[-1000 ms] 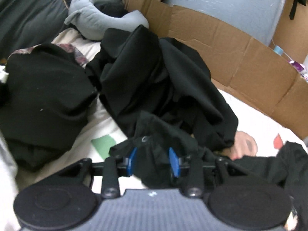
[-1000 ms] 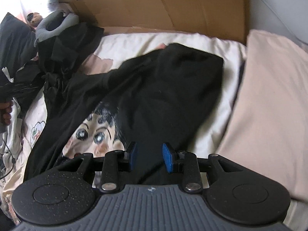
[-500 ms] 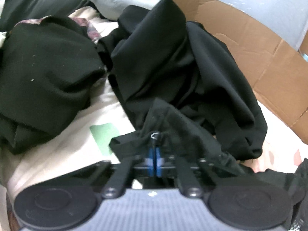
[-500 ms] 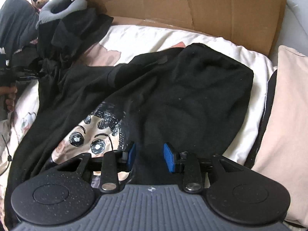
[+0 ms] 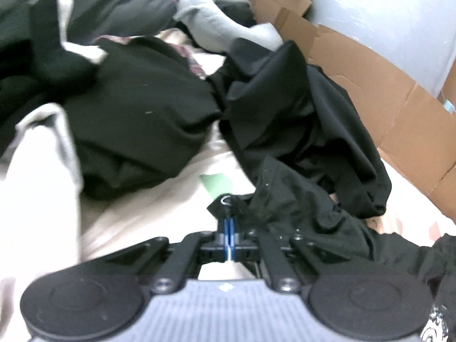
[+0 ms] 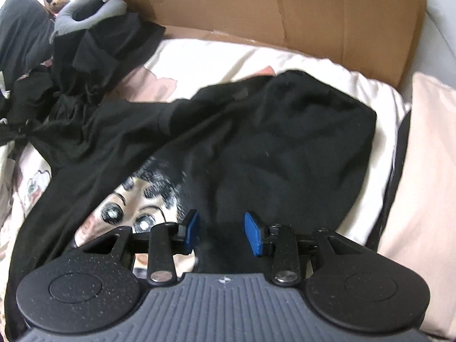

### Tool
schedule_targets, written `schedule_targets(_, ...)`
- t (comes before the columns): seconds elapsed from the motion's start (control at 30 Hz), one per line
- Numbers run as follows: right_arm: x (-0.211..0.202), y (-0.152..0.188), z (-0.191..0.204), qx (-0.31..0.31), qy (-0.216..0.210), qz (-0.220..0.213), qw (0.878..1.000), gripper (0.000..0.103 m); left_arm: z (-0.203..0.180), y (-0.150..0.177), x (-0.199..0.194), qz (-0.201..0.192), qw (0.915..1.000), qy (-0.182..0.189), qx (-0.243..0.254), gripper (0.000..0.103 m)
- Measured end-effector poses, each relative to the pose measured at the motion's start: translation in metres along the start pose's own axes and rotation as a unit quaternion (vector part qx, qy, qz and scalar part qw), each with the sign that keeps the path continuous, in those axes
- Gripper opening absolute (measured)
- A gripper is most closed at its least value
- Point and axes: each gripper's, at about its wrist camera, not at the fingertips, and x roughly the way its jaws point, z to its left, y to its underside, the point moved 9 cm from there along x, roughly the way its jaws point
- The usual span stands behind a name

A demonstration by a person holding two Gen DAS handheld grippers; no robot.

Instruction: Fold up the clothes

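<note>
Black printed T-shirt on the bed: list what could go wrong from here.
1. The left gripper pinches only a thin bunched edge of the black printed T-shirt; a hard pull may slip it free.
2. That edge lies against the pile of crumpled black clothes, which could drag along.
3. The right gripper is open over the shirt, so nothing holds that end.

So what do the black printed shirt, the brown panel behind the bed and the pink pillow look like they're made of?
Black printed shirt: soft matte knit, probably cotton jersey; it drapes in loose folds and has lint specks. Brown panel: corrugated cardboard, dull, with creases and a torn edge. Pink pillow: smooth woven cloth cover, likely cotton, matte; its filling cannot be seen.
</note>
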Motion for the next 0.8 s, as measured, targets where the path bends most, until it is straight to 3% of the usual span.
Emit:
schedule_targets(0.4, 0.009, -0.045, 0.039, -0.051, -0.025, -0.018, 0.998, 0.042, 0.036, 0.026, -0.014, 0.011, 0.9994, -0.031, -0.008, 0.001)
schedule_targets(0.8, 0.030, -0.078, 0.085, -0.090, -0.053, -0.019, 0.994, 0.042, 0.080, 0.056, -0.043, 0.021, 0.9932, -0.114, 0.003, 0.001)
